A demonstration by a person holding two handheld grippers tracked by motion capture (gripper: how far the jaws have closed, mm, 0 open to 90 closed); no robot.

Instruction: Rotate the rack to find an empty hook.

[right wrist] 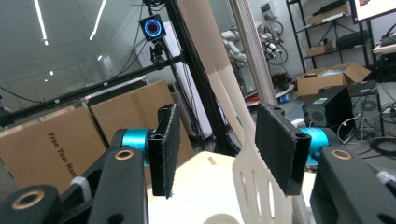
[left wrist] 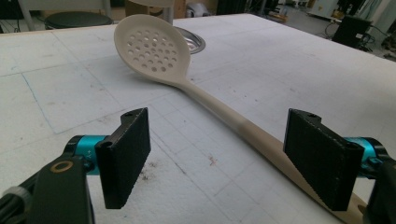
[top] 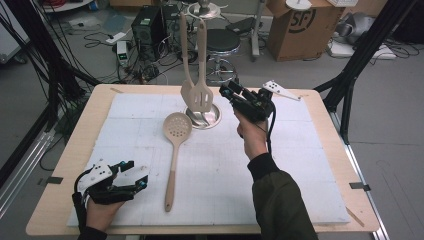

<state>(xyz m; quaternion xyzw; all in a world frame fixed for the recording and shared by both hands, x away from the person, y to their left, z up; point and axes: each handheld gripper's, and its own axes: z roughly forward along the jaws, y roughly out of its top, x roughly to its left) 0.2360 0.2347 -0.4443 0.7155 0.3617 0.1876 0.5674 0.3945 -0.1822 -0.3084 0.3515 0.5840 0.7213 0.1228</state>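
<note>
Just ahead, slotted spatula [right wrist: 254, 186], right gripper [right wrist: 218, 144] jaws apart

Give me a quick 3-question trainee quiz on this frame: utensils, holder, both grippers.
1. True or false: the perforated spoon stands upright in the metal holder.
2. Which gripper has the spoon's handle running between its jaws? A) left gripper B) right gripper
3. How many utensils stand in the holder, and which one has slots?

Key
1. False: it lies flat on the white mat.
2. A; jaws open, not gripping.
3. Two; the slotted turner stands beside a plain spatula.
</note>
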